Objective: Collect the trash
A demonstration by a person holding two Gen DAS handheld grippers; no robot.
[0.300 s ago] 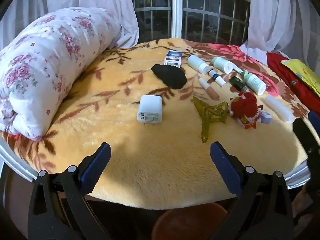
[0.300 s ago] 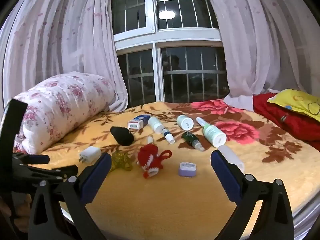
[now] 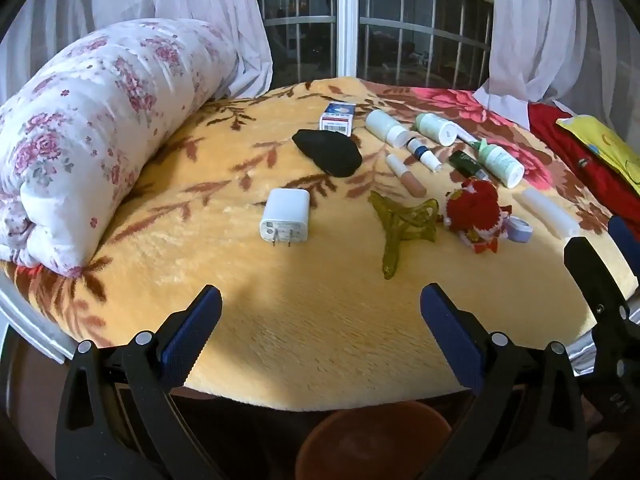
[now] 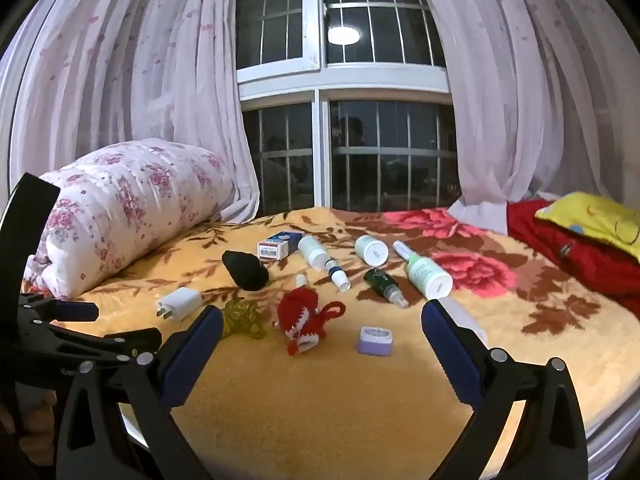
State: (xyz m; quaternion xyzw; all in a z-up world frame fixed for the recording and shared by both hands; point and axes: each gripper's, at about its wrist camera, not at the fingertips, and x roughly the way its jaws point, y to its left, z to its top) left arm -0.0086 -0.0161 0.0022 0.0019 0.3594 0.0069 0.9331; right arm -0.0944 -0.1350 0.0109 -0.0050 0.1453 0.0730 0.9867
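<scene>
Small items lie on a yellow floral blanket (image 3: pixel 320 328). In the left wrist view I see a white charger (image 3: pixel 285 221), a black cloth (image 3: pixel 328 152), a small carton (image 3: pixel 337 119), a green hair claw (image 3: pixel 402 224), a red knitted toy (image 3: pixel 476 210), white bottles (image 3: pixel 386 127) and a white tube (image 3: pixel 550 214). My left gripper (image 3: pixel 320 320) is open and empty at the bed's near edge. My right gripper (image 4: pixel 322 340) is open and empty, hovering before the red toy (image 4: pixel 304 318) and a lilac case (image 4: pixel 375 341). The left gripper also shows in the right wrist view (image 4: pixel 76 332).
A rolled floral quilt (image 3: pixel 92 128) lies on the bed's left side. A red cover (image 3: pixel 592 168) and yellow pillow (image 3: pixel 600 148) lie at the right. An orange-brown bin (image 3: pixel 376 440) stands on the floor under the left gripper. Window and curtains stand behind.
</scene>
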